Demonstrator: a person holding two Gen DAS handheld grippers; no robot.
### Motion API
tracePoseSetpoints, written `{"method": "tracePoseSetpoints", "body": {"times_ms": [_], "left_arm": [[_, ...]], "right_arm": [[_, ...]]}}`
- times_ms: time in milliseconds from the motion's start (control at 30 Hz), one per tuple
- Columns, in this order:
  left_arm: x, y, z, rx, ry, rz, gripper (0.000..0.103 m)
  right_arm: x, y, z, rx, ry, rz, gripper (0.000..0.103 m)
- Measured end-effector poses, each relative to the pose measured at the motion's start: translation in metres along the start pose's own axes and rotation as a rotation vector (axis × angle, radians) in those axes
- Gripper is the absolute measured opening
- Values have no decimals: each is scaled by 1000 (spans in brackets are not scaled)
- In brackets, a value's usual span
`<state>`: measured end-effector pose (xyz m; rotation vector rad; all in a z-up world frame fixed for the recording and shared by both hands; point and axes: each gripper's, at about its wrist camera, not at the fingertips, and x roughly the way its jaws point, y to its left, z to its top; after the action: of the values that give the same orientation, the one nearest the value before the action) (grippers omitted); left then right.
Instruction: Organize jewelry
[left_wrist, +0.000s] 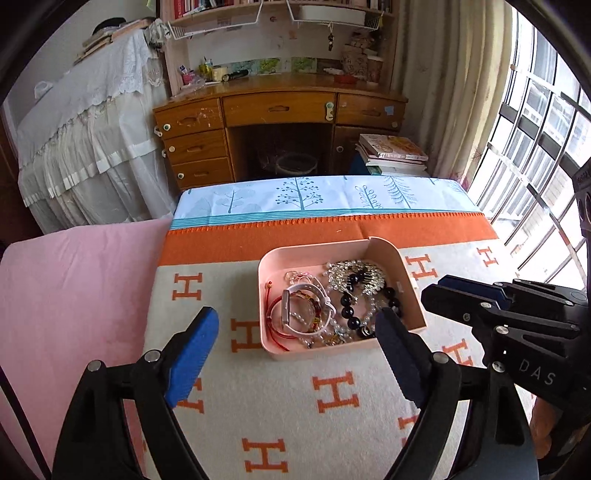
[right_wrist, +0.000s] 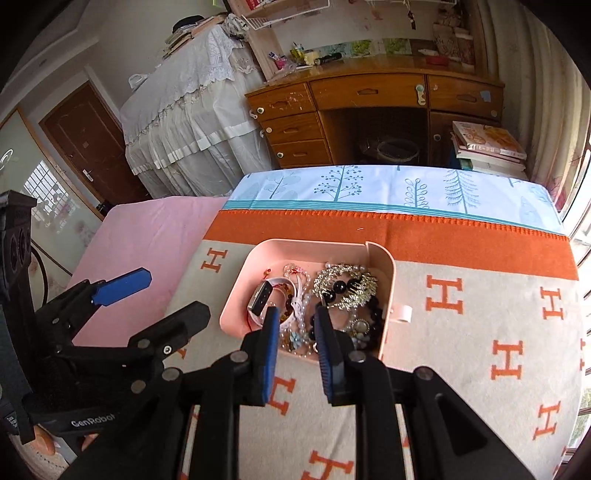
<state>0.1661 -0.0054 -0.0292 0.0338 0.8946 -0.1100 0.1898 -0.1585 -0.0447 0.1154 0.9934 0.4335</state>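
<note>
Tray (left_wrist: 388, 254): pink, on the H-print blanket (left_wrist: 295, 406) on the bed, w/ a raised wall at its far right corner.
Jewelry (right_wrist: 347, 288): all piled inside tray – black bead string, gold filigree piece, pearl strands, white watch (left_wrist: 295, 310), red cord.
Left tool (left_wrist: 295, 332): jaws wide apart, nothing between them, above blanket just near side of tray.
Right tool (right_wrist: 297, 325): jaws nearly closed, narrow gap, nothing gripped; tips over tray's near edge.
Bkgd: wood dresser (left_wrist: 280, 110), books (left_wrist: 395, 151), window at right.
</note>
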Motion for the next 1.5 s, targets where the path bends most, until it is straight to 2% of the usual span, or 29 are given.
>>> {"method": "tracePoseSetpoints", "body": {"times_ms": [67,167,333,433,567,633,733,1100,1500], "left_arm": [[-21,-8,-11,7,-36,-5,91],[-52,-19,-32,1,-103,-9,102],[-90,-29,-63,-8,-160,34,102],[-106,-34,-78,-25,-154,56,102],[-116,-39,-93,-56,-114,61,102],[-122,-44,-101,-71,-105,42,102],[-133,-49,-112,-77,-132,53,102],[-141,-66,-129,-66,-138,86,102],[-142,-66,-133,-78,-135,107,102]], "right_arm": [[-20,2,-13,-13,-38,-34,22],[-49,4,-36,-12,-94,-68,30],[-86,2,-75,9,-143,-87,32],[-105,3,-97,32,-161,-101,40],[-127,7,-120,36,-184,-142,45],[-136,9,-129,39,-187,-172,59],[-151,10,-141,63,-216,-192,64],[-165,12,-161,69,-292,-237,66],[-165,12,-168,64,-298,-222,66]]}}
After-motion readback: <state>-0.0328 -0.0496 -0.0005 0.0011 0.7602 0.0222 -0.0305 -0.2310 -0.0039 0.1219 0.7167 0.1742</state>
